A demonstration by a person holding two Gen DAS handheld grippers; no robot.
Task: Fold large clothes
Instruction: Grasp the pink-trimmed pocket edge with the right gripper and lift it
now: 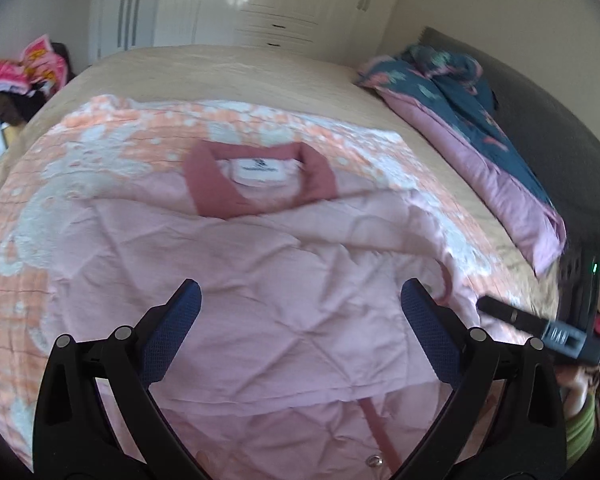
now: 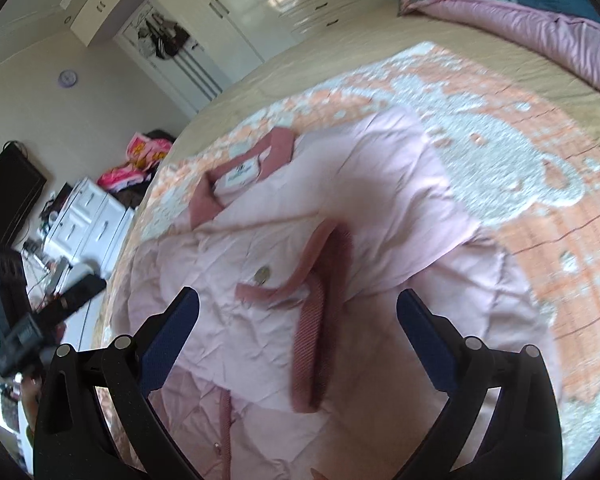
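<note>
One pink quilted jacket (image 1: 284, 280), sleeves folded in

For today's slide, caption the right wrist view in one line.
Open right gripper above a pink quilted jacket, sleeves folded in, on a patterned blanket.

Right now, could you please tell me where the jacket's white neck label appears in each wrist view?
Left wrist view: white neck label sits upper centre, inside the dark pink collar.
Right wrist view: label sits left of centre, tilted.
Shared landmark: the dark pink collar around it.
</note>
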